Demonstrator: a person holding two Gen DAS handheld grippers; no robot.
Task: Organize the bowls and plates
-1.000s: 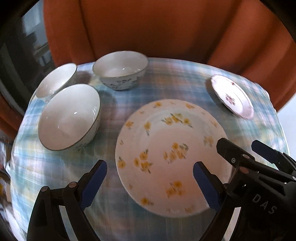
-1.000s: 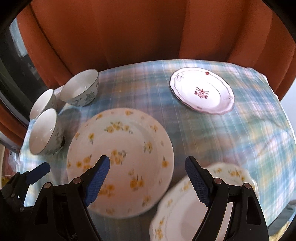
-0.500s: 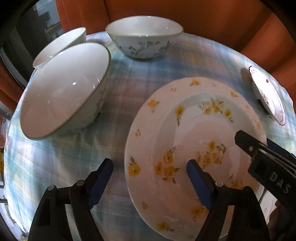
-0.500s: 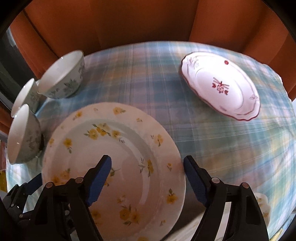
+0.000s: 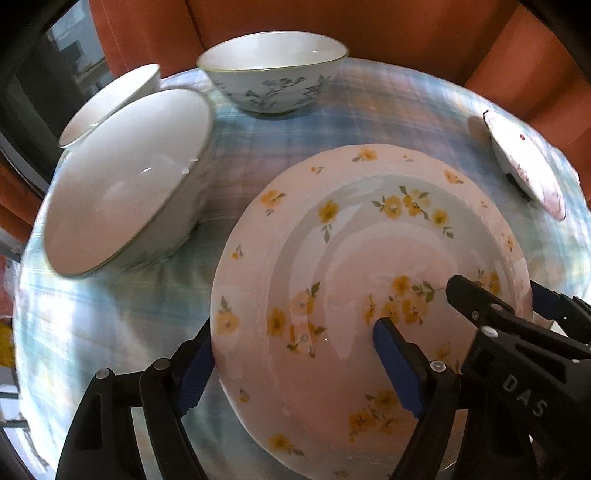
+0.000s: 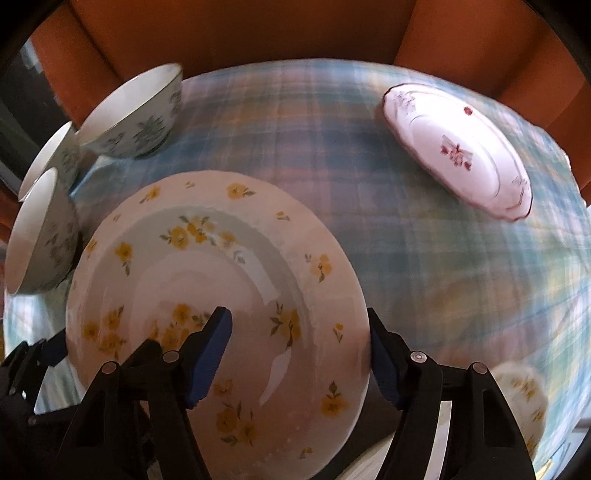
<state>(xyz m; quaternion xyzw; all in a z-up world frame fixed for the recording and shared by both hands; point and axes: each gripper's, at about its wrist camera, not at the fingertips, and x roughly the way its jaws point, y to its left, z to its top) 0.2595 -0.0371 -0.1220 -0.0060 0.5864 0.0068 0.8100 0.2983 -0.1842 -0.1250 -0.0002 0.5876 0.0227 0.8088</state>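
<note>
A large white plate with yellow flowers [image 5: 351,258] [image 6: 221,266] lies on the checked tablecloth [image 5: 110,314]. My left gripper [image 5: 291,339] straddles its left rim, one finger outside and partly hidden behind the edge, the other over the plate's well; no pad visibly presses. My right gripper [image 6: 298,317] straddles the right rim and its jaws are closing with the rim between them, a gap still showing. Each gripper shows in the other's view: the right gripper [image 5: 498,295], the left gripper [image 6: 37,354]. Three bowls stand at the left: a plain white bowl [image 5: 125,184], one behind it [image 5: 110,99], a blue-flowered bowl [image 5: 273,85].
A small plate with red flowers [image 6: 458,151] [image 5: 524,166] lies at the far right. Another yellow-flowered plate [image 6: 524,391] sits blurred at the near right edge. Orange upholstery [image 5: 332,22] rises behind the round table. The nearest bowl stands close to the big plate's left rim.
Both grippers have come down onto the big plate, which now fills each view. Their jaws have narrowed, and each pair now stands across a rim instead of above it.
</note>
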